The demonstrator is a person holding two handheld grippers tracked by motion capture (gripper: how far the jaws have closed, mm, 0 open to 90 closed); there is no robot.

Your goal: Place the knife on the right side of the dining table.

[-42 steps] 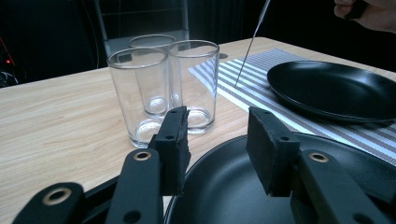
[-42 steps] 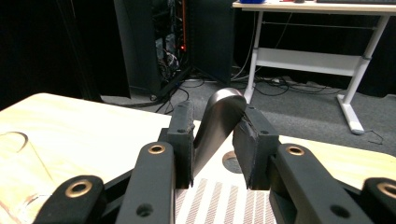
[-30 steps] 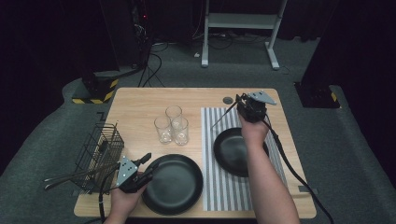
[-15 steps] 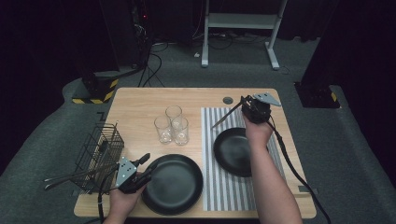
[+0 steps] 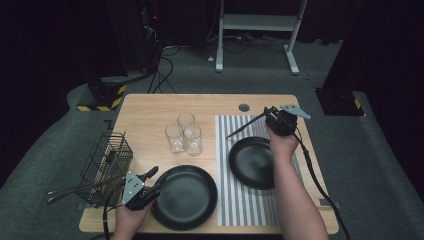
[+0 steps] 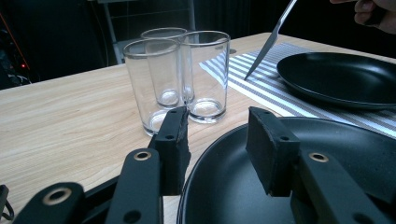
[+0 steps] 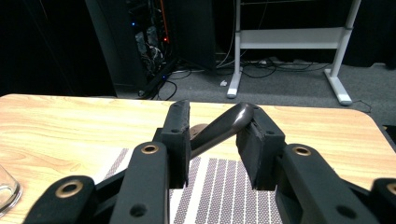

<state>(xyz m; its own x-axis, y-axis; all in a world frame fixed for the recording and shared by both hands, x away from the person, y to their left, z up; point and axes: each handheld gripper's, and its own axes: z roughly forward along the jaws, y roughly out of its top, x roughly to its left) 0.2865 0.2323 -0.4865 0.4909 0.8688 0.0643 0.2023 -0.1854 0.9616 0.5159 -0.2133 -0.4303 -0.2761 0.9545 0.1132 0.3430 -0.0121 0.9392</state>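
Note:
My right gripper (image 5: 273, 118) hovers over the far end of the striped mat (image 5: 250, 205). A dark knife (image 5: 245, 127) slants down from it, and the tip rests on the mat left of the far black plate (image 5: 255, 162). In the right gripper view the knife handle (image 7: 219, 128) lies crosswise between the jaws of the right gripper (image 7: 212, 140). They have just been opening and the handle still bears on them. My left gripper (image 5: 156, 179) stands open at the left rim of the near black plate (image 5: 187, 197). That rim (image 6: 205, 158) runs between its jaws.
Three empty glasses (image 5: 184, 134) stand together mid-table, just left of the mat. A wire basket (image 5: 105, 160) sits at the left edge with long utensil handles (image 5: 75, 189) sticking out towards me. A round grommet (image 5: 244, 107) marks the far edge.
My right hand has shifted a little to the right and towards me, lower, bringing the knife along. The left hand has stayed in place.

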